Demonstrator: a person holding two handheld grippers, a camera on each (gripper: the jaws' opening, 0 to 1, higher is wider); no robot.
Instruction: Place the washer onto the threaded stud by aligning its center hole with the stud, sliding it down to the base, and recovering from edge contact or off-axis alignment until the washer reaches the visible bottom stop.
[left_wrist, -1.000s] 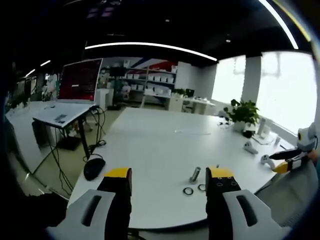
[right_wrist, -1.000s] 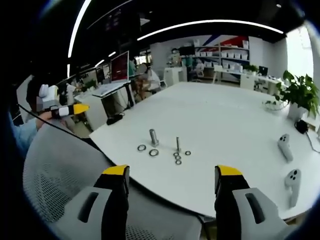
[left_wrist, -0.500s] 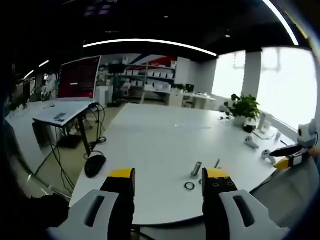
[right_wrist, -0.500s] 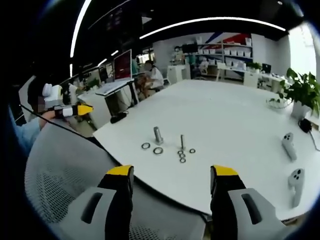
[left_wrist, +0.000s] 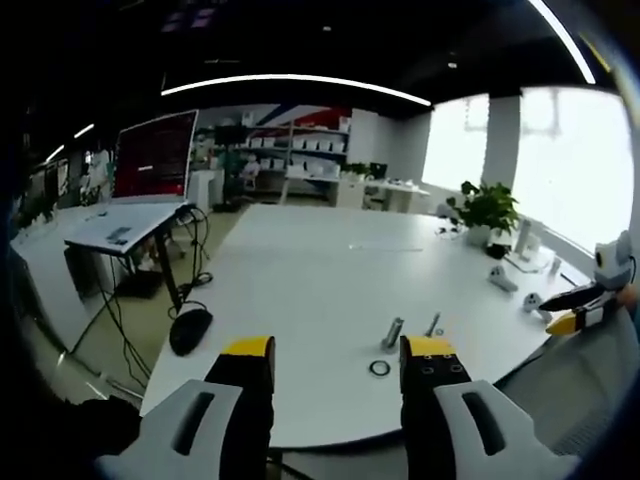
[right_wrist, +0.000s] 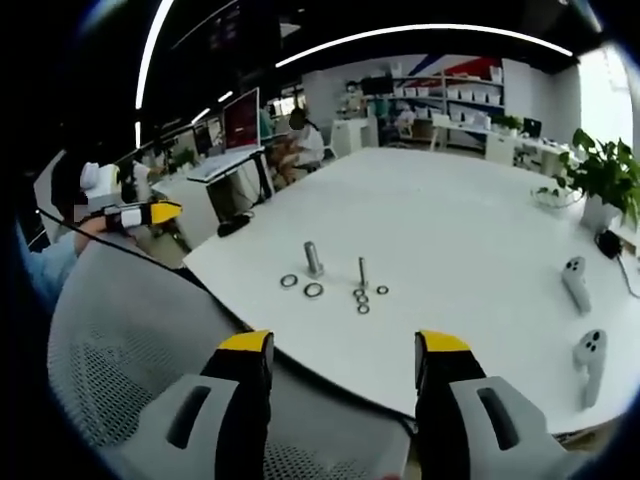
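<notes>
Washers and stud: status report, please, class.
Left gripper and right gripper open, empty, short of the table. Washers loose beside the thin stud; none threaded. Mesh chair back below right gripper.

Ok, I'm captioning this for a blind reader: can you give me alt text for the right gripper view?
The open right gripper hangs over a grey mesh chair back, facing a white table with two upright studs and several loose washers. White controllers lie at the table's right, and the left gripper enters from the left.
</notes>
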